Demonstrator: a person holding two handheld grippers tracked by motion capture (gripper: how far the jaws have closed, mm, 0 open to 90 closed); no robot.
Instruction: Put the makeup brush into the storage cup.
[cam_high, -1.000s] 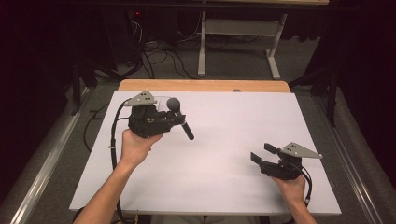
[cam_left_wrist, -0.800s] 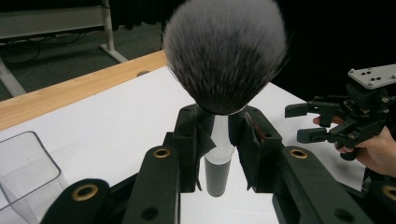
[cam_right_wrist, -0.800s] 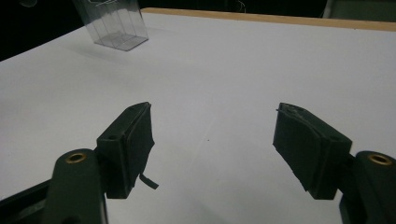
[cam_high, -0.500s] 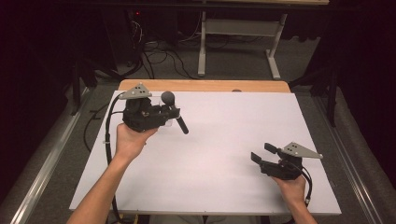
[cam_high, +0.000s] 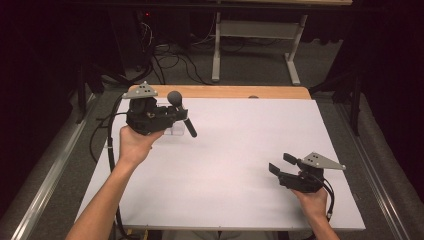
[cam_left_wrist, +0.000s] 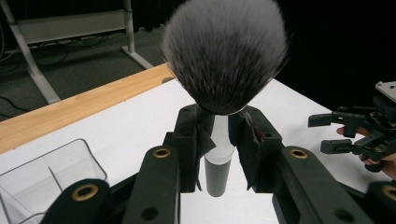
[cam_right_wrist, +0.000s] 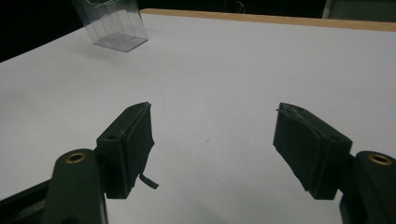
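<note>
Since the earlier high view, my left gripper (cam_high: 176, 116) has shifted toward the far-left corner of the worktop (cam_high: 240, 165), carrying the brush with it; my right gripper (cam_high: 280, 164) has not changed position.

My left gripper is pinching the brush (cam_left_wrist: 224, 70) by its pale handle, just below the bristle head. In the left gripper view the pads (cam_left_wrist: 198, 135) press on both sides of the handle, bristles pointing up and the handle end hanging free below. In the high view the brush's long axis runs tilted, with the round head toward the far edge and the dark handle slanting toward me and to the right.

The governing relation: the clear plastic organizer (cam_left_wrist: 44, 179) stands on the worktop directly below and just beside the held brush, at the lower left of the left gripper view. Its divided compartments open upward. My judgement is that the handle end must be brought over a compartment and lowered.

My right gripper rests low at the near-right, jaws spread and empty, well apart from the organizer (cam_right_wrist: 114, 23). The left hand (cam_high: 134, 145) is the nearer.
</note>
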